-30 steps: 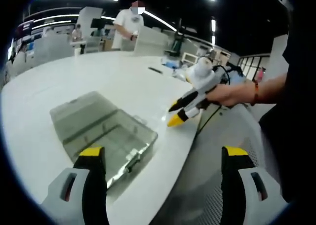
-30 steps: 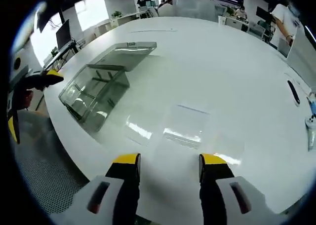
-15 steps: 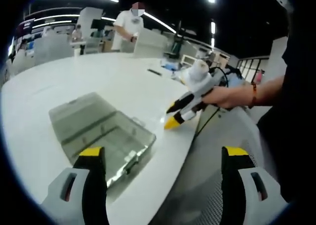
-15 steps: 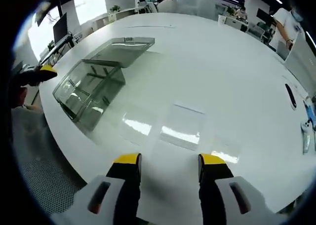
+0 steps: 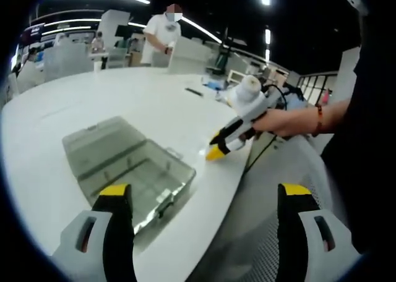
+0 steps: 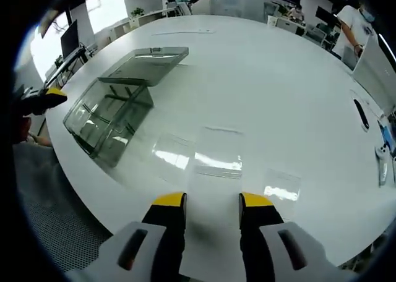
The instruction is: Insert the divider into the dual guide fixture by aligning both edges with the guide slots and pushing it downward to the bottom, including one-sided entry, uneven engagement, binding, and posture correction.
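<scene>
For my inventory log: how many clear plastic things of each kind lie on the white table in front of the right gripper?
Clear box with open lid: 1
Clear flat divider sheet: 1
Total: 2 (the bright patches beside the sheet look like light reflections)

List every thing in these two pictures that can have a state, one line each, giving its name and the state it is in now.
Clear box: open, lid laid back flat, resting on the white table.
Clear divider sheet: lying flat on the table, apart from the box, not yet inserted.
Left claw: open, empty.
Right claw: open, empty, just short of the divider sheet.
</scene>
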Motion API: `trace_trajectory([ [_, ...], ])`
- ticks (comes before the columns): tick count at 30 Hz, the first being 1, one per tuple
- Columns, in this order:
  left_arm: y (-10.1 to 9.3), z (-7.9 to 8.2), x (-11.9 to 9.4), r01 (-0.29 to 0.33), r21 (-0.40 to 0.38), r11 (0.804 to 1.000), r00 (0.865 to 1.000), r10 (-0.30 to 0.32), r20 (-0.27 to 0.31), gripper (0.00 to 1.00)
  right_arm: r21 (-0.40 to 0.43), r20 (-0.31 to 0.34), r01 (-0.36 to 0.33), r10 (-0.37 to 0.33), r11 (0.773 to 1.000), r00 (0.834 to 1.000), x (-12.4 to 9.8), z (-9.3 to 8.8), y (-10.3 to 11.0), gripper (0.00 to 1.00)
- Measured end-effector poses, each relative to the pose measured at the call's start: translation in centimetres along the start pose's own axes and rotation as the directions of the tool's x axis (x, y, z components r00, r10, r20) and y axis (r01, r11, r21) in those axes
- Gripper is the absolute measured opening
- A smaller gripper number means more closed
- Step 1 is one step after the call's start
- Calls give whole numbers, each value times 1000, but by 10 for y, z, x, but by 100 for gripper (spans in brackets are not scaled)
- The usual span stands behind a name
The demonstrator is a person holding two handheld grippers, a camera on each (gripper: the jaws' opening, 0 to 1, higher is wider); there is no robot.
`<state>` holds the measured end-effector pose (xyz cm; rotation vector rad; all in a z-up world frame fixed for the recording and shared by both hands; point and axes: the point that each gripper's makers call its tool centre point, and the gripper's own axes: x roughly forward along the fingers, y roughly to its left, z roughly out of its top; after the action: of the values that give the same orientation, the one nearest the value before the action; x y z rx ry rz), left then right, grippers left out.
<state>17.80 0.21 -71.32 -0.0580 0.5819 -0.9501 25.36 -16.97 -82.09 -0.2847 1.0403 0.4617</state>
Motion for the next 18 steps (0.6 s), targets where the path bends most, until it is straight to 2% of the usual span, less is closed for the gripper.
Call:
trace_trajectory([
  [11, 1, 3, -2, -2, 2, 1000, 1000, 2, 11, 96, 62, 9, -6, 5, 998, 1000, -4, -3, -5, 29],
  [18, 0, 4, 1, 5, -8, 1000, 1000, -5, 9, 95, 70, 44, -6, 3, 998, 999, -9, 1, -4, 29],
])
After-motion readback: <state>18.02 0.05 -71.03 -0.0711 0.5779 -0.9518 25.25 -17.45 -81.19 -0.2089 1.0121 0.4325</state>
